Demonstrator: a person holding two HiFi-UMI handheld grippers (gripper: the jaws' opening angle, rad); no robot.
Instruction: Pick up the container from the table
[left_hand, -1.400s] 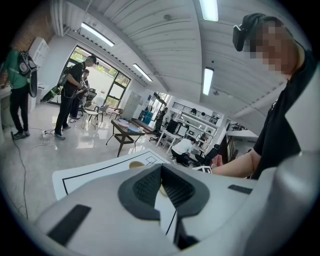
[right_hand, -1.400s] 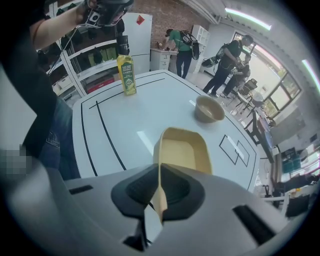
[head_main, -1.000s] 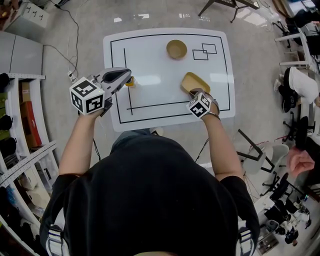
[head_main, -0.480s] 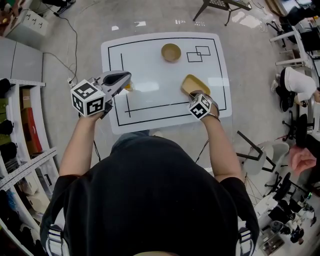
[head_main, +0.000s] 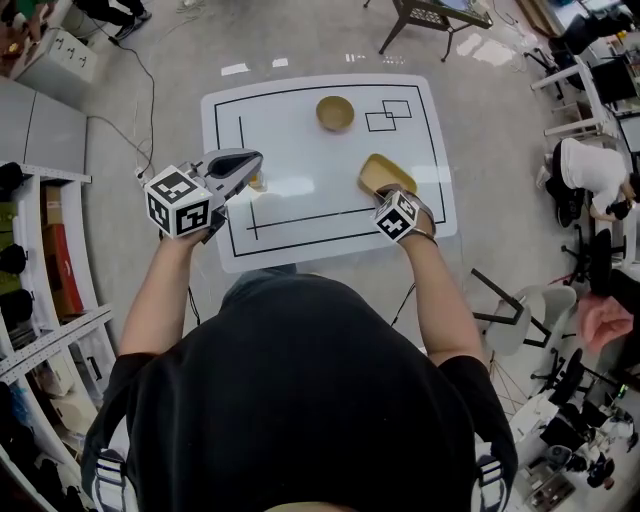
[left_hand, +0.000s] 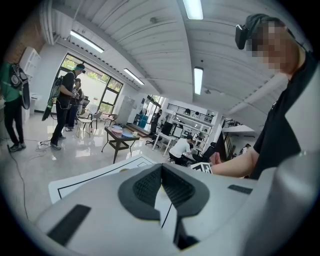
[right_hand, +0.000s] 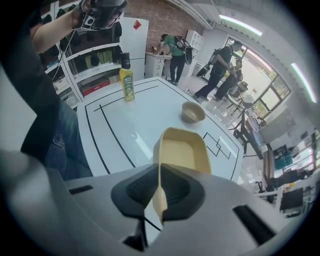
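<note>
Already, the container (right_hand: 182, 150) was clamped by its near rim in the right hand-held gripper (right_hand: 159, 192) over the tabletop's (head_main: 300, 120) near right part, long axis directed away toward the far edge, while the left hand-held gripper (left_hand: 161, 172), closed on nothing, was held off the left edge.

Glossy grey floor (head_main: 300, 30), white shelving (head_main: 55, 338) left, ceiling strip lights (left_hand: 193, 9) overhead

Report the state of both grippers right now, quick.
Left gripper: shut, nothing between its jaws.
Right gripper: shut on the near wall of the tan container.
</note>
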